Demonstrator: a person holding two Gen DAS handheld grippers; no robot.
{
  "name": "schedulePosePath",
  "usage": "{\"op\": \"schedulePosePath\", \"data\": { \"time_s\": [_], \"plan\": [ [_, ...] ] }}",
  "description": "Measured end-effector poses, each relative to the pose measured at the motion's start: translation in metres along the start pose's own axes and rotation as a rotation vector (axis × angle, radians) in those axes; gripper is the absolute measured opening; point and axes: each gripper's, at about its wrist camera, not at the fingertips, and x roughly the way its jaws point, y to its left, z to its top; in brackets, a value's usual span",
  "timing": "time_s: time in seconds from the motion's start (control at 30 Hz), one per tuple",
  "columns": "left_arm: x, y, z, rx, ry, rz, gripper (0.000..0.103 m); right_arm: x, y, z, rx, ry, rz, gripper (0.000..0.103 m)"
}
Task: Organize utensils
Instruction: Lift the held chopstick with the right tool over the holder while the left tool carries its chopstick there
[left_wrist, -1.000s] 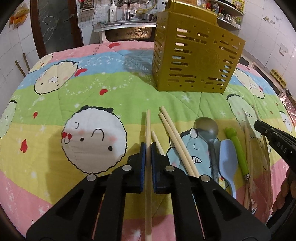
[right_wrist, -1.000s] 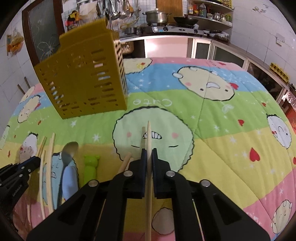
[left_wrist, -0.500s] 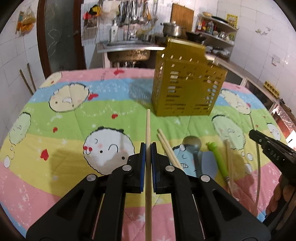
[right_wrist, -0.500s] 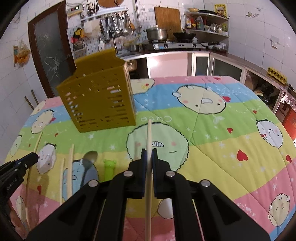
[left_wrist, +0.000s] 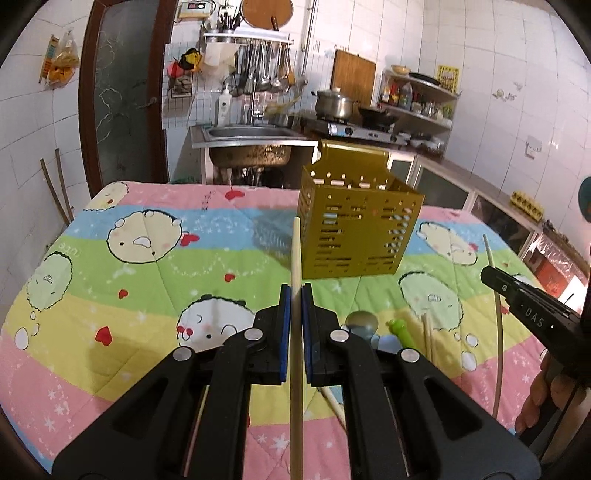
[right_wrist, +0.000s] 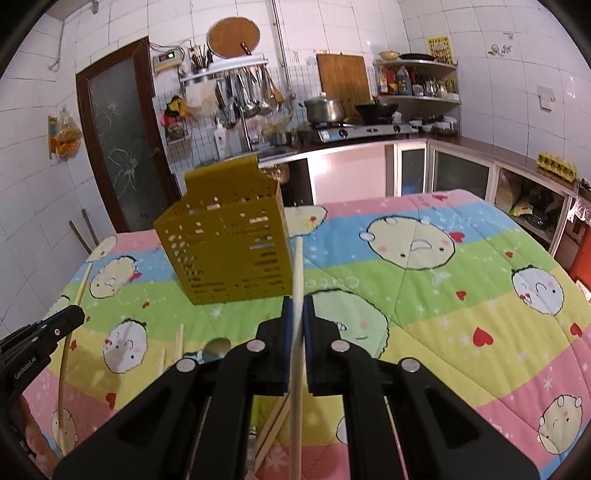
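Note:
My left gripper (left_wrist: 294, 295) is shut on a wooden chopstick (left_wrist: 294, 254) and holds it above the quilt, its tip pointing at the yellow slotted utensil holder (left_wrist: 354, 236). My right gripper (right_wrist: 298, 306) is shut on another wooden chopstick (right_wrist: 297, 269), raised, its tip beside the holder (right_wrist: 225, 254). On the quilt below lie more chopsticks (left_wrist: 428, 338), a metal spoon (left_wrist: 362, 321), a light blue spoon (left_wrist: 388, 341) and a green-handled utensil (left_wrist: 400, 328). The right gripper and its chopstick (left_wrist: 496, 317) show at the right edge of the left wrist view.
The table wears a cartoon quilt (right_wrist: 424, 295) in coloured stripes. Behind it are a steel sink (left_wrist: 251, 142), a stove with a pot (right_wrist: 325, 110) and cabinets (right_wrist: 443, 173). A door (left_wrist: 122, 107) stands at back left.
Both grippers have risen well above the quilt, each carrying its chopstick up. The utensils on the quilt now sit lower and smaller in view.

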Motion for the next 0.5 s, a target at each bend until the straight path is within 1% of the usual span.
{"op": "schedulePosePath", "data": {
  "time_s": [0.27, 0.4, 0.5],
  "plan": [
    [-0.001, -0.001, 0.012, -0.001, -0.040, -0.023, 0.005, -0.003, 0.005, 0.011, -0.015, -0.063, 0.013, 0.006],
    [0.000, 0.000, 0.019, -0.005, -0.042, -0.037, 0.005, -0.002, 0.004, 0.014, -0.009, -0.077, 0.024, 0.006],
    [0.001, -0.002, 0.024, 0.007, -0.052, -0.030, 0.005, 0.000, 0.001, 0.017, -0.006, -0.086, 0.027, 0.006]
  ]
}}
